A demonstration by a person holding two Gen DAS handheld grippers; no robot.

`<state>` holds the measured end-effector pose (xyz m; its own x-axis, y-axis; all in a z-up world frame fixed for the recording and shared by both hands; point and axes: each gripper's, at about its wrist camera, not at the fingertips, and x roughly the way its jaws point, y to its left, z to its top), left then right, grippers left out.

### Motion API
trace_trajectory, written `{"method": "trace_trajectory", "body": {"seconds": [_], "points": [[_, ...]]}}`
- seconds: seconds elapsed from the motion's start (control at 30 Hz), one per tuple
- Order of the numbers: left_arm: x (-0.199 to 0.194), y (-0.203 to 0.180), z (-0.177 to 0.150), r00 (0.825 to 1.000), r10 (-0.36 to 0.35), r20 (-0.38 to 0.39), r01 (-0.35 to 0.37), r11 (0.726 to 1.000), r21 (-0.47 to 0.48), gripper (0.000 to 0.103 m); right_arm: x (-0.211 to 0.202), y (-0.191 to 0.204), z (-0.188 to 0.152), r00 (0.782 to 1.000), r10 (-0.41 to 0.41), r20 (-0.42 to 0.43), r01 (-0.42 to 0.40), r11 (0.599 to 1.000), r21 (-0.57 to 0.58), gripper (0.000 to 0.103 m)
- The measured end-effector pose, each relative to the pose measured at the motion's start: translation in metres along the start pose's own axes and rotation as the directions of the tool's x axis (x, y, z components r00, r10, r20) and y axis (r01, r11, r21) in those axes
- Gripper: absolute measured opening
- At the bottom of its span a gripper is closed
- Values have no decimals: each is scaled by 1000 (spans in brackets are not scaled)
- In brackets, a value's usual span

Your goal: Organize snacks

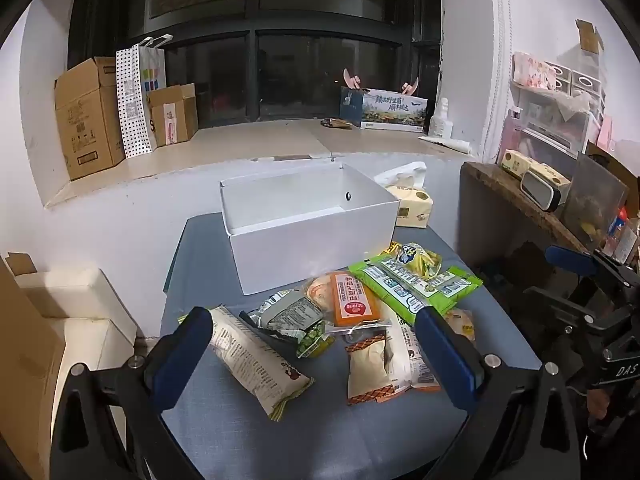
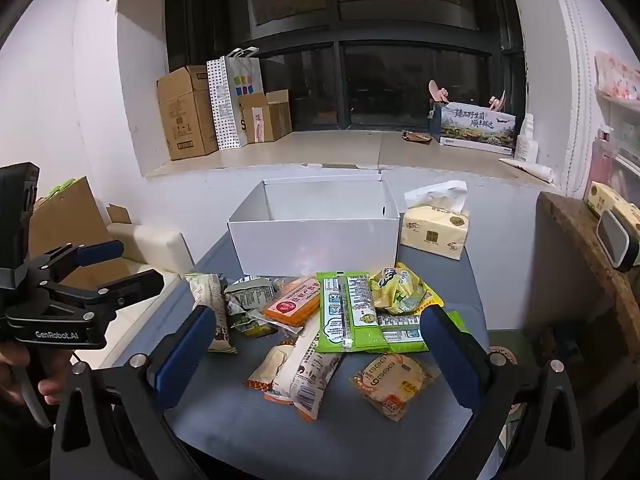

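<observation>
step: first pick, as i judge it; nothing sits in the box [image 2: 316,240] yet, and both tools hover short of the snack pile [image 2: 320,320].
left hand-held gripper [image 1: 314,350]: jaws spread wide, empty, tilted down over the near side of the pile; the long white pack [image 1: 256,364] lies just inside its left finger.
right hand-held gripper [image 2: 318,354]: jaws wide too, holding nothing; the round cracker pack [image 2: 390,382] lies apart from the heap at about 5 o'clock of it, near the right finger.
snacks: heaped on the blue desk [image 2: 280,432], just this side of the box; the orange pack [image 2: 294,306] and green pack [image 2: 350,312] overlap near the centre, and the yellow bag [image 2: 402,288] is at 2 o'clock of the heap.
box: white, open-topped, at 12 o'clock beyond the pile, its front wall near the farthest packs.
best first target: a loose outlier, probably the cracker pack for the right tool or the long white pack for the left, since neither looks pinned under others.
grip advice: close across the narrow width of a pack, low to the desk, so crinkly film does not slip out.
caution: pulling from the overlapped middle could drag neighbours off the desk edge.
unclear: the packs under the green one are partly hidden; i cannot tell how many there are.
tissue pack [image 2: 434,232]: at 3 o'clock of the box, likely not a snack; leave it.
</observation>
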<state>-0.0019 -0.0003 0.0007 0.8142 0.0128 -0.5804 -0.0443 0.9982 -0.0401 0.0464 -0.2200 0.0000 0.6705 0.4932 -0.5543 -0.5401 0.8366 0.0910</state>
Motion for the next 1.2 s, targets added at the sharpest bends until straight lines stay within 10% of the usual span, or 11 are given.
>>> {"method": "trace_trajectory", "body": {"seconds": [1.2], "points": [[0,-4,1,1000,-12,-23,12,1000,9,103,-2,0,-1,1000,-2,4,2,1000,5,103]]}}
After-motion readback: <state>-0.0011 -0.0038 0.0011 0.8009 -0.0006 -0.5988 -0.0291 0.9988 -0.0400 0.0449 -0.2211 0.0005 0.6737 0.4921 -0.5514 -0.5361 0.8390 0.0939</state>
